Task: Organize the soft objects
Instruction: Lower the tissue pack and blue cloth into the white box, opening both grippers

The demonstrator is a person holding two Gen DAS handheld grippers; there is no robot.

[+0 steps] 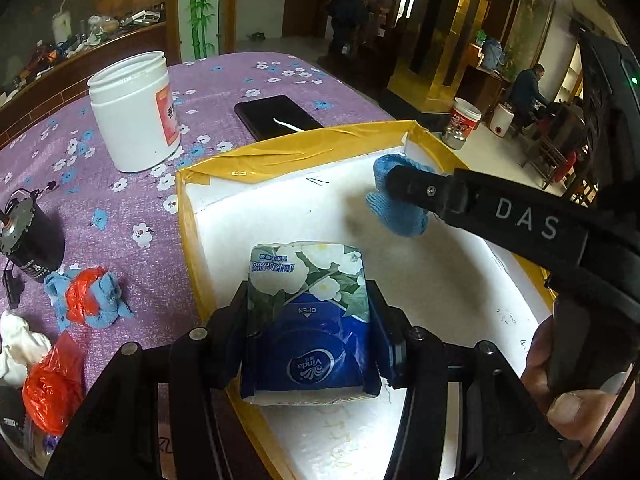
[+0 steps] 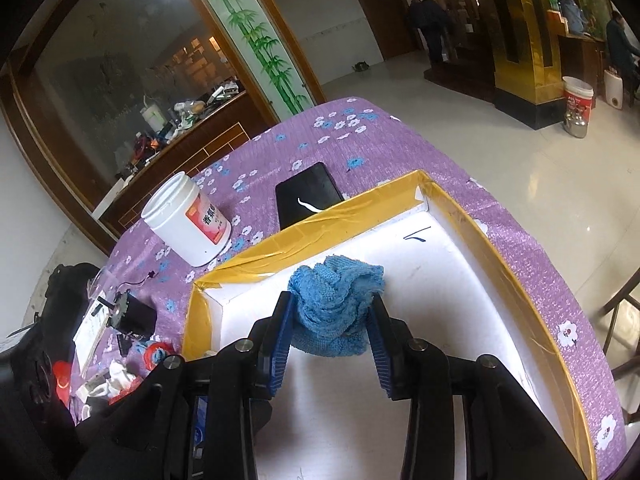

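**Soft goods being loaded into the foam box: two items in transit**

Landmark: white foam box [image 1: 224, 168], rim bound in yellow tape, on the purple floral tablecloth [image 1: 132, 184].

- Tissue pack [image 1: 306, 320], blue and floral wrapper. Clamped between the fingers of the left gripper [image 1: 308, 344], over the box's near end. Whether it rests on the box floor cannot be told. Gripped across its width, likely so it can be set down flat.
- Blue knitted cloth [image 2: 334, 312], bunched. Pinched between the fingers of the right gripper [image 2: 330, 346], over the box interior toward its far corner. Held well apart from the tissue pack, presumably so each item gets its own spot.
- Blue-and-red cloth bundle [image 1: 88, 300], outside the box, left of its wall. Appears still to be sorted.
- White cloth [image 1: 20, 344], outside, further left.
- White jar [image 1: 134, 112] and black phone [image 1: 276, 116], beyond the box's far wall. Hard items, probably left out by intent.
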